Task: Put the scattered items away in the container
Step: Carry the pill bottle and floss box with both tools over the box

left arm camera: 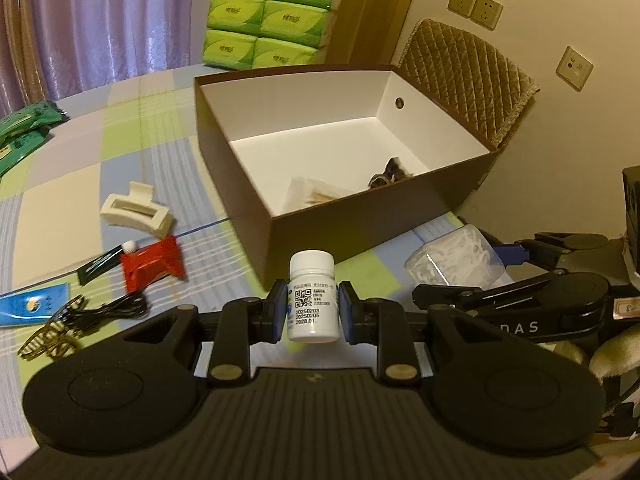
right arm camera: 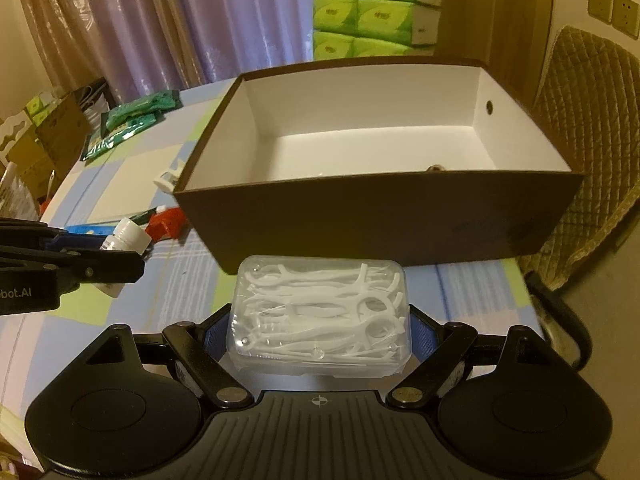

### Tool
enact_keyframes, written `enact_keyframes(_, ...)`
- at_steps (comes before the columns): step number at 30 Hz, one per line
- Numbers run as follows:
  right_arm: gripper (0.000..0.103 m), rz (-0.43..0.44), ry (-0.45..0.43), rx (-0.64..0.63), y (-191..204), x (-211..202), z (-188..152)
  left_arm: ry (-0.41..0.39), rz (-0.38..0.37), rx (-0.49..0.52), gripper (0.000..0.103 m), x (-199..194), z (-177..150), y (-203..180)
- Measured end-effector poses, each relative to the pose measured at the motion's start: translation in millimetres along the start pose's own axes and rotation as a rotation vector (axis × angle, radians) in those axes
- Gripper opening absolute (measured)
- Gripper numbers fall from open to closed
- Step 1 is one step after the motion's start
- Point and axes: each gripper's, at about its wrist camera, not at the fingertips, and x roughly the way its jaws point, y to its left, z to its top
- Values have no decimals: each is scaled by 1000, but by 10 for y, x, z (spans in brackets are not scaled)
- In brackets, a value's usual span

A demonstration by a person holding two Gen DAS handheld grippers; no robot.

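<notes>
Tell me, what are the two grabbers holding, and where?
The left gripper pinches the white pill bottle by its sides. The right gripper clamps the clear floss-pick box by its two ends.

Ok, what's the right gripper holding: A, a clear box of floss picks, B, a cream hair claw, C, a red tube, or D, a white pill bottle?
A: the right gripper is shut on the clear box of floss picks, short of the brown box.
</notes>
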Motion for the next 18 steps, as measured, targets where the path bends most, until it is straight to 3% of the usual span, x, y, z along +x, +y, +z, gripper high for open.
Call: enact_keyframes(18, 83, 77, -121, -60, -501, -282, 594, -93, 9, 12, 22, 238, 646, -386)
